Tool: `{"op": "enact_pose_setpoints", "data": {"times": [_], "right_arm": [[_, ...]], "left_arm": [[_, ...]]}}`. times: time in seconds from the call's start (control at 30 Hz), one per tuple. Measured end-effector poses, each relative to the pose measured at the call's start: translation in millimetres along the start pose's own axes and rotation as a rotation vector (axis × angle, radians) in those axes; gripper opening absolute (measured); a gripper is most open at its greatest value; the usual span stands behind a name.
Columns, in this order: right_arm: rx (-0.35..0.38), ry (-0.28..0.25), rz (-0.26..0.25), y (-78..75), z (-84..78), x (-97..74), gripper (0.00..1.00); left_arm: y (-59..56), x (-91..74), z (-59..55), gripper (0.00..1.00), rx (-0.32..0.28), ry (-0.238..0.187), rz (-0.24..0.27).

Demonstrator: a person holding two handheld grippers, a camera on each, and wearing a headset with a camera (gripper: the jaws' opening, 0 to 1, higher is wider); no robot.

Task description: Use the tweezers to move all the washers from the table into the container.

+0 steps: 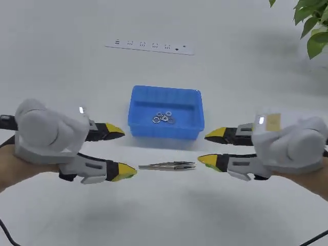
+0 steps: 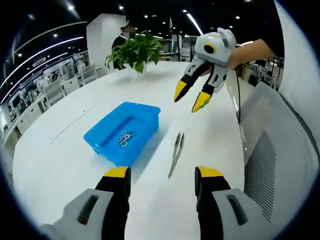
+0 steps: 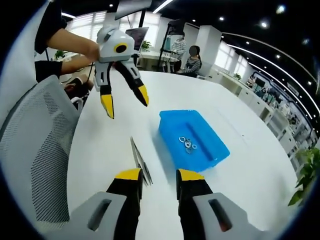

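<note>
Hovering with jaws spread, the left gripper [image 1: 124, 152] and right gripper [image 1: 206, 147] face each other across the tweezers [image 1: 168, 165]. These lie flat between them, long axis running gripper to gripper, parallel to the near wall of the blue container [image 1: 164, 131]. Which end is the tip cannot be told. The washers [image 1: 163, 118] lie inside the container, and open white table [image 1: 164, 215] spreads all around.

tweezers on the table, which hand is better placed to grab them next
Left, probably. In the left gripper view the tweezers lie straight ahead between the jaws of the open left tool; in the right gripper view they sit beside the right tool.
</note>
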State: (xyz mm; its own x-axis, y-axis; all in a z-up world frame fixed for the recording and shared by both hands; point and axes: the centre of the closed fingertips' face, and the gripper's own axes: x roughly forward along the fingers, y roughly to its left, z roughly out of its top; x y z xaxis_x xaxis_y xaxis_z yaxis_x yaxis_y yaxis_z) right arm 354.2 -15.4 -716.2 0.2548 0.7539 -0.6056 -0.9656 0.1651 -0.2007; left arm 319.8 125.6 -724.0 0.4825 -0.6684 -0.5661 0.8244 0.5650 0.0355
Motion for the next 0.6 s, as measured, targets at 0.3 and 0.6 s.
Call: {"op": "enact_pose_setpoints", "data": {"times": [0.3,0.6], "right_arm": [[0.093,-0.053,-0.012,2.2,15.6,-39.4,0.53],[0.151,-0.034,-0.001,14.8,15.0,-45.5,0.8]], "left_arm": [[-8.1,-35.7,25.7,0.89,-0.034,-0.093,0.003],[-7.1,-67.9,44.9,1.0,-0.075,-0.177,0.018]]}}
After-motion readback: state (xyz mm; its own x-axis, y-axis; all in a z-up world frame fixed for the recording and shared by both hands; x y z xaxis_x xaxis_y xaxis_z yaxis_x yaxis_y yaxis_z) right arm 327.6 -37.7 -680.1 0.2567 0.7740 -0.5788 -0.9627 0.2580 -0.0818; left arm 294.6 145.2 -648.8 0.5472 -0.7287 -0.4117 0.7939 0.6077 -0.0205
